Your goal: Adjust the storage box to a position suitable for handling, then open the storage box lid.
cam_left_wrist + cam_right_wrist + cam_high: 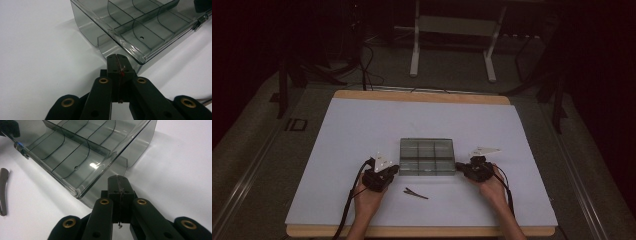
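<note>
Near the middle of the white tabletop (362,130), the high view shows a smoky clear divided box (427,156) with the left gripper (388,171) at its left end, the right gripper (465,169) at its right, and a dark hair clip (416,193) lying nearer. Along the left gripper view, clenched empty fingers (117,65) sit just beside the box's lid rim (130,48). Clenched likewise in the right gripper view, the fingers (118,185) face a stiff, light, slippery shell, probably best gripped by its thin end walls.
</note>
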Available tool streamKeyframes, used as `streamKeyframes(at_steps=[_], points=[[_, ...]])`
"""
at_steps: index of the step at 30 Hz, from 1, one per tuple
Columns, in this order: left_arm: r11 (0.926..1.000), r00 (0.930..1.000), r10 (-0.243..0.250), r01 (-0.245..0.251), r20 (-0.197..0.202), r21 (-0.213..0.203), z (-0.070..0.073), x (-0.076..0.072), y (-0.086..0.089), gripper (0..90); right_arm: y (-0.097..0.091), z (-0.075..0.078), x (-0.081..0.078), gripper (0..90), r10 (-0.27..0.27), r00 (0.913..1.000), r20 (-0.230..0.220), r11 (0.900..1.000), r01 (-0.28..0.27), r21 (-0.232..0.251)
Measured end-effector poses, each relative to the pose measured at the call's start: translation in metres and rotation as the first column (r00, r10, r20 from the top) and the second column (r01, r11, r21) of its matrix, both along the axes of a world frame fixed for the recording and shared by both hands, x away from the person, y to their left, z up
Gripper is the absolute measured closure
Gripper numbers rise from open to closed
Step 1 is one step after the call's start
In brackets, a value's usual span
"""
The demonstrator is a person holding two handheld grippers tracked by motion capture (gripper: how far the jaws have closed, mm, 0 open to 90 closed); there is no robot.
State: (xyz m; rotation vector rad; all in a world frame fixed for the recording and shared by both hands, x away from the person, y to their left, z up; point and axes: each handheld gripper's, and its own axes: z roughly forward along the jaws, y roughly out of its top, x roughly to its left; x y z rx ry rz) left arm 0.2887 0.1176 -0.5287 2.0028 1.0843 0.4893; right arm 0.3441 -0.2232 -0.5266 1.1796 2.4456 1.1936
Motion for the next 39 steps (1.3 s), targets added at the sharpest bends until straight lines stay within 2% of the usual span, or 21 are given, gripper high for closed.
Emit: streamKeyframes(at_steps=[6, 8, 13, 18, 21, 27, 34, 39], points=[[1.0, 1.0, -0.006, 0.006, -0.001, -0.006, -0.001, 0.0, 0.002, 89.5, 0.0, -0.001, 0.0, 90.0, 0.002, 1.0, 0.004, 1.0, -0.002, 0.004], [0.9999, 1.0, -0.005, 0.005, -0.001, -0.011, -0.001, 0.001, 0.003, 86.2, 0.0, -0.001, -0.001, 88.7, 0.003, 0.9998, 0.018, 1.0, -0.002, -0.005], [0.9999, 0.9999, 0.01, -0.01, 0.005, -0.012, 0.0, 0.002, 0.008, 86.0, -0.004, 0.005, -0.007, 88.5, -0.01, 0.9987, 0.051, 0.9995, 0.011, -0.029], [0.9991, 0.9994, 0.031, -0.03, 0.016, -0.031, 0.003, 0.003, 0.015, 85.3, -0.014, 0.014, -0.017, 88.6, -0.023, 0.9968, 0.076, 0.9996, 0.024, -0.012], [0.9984, 0.9988, 0.042, -0.041, 0.024, -0.038, 0.005, 0.002, 0.019, 85.1, -0.02, 0.02, -0.023, 88.6, -0.025, 0.9963, 0.083, 0.9995, 0.024, 0.02], [0.998, 0.9983, 0.049, -0.047, 0.033, -0.041, 0.008, 0.001, 0.023, 83.3, -0.023, 0.027, -0.032, 88.4, -0.023, 0.9938, 0.108, 0.9995, 0.021, 0.021], [0.9992, 0.9996, 0.013, -0.012, 0.027, -0.037, 0.007, -0.001, 0.024, 80.2, -0.021, 0.023, -0.039, 88.7, -0.009, 0.9941, 0.108, 0.9999, 0.008, 0.013], [0.999, 0.999, -0.031, 0.032, 0.033, -0.03, 0.008, -0.005, 0.021, 79.5, -0.015, 0.019, -0.044, 90.0, 0.015, 0.9922, 0.124, 0.9998, -0.014, -0.011]])
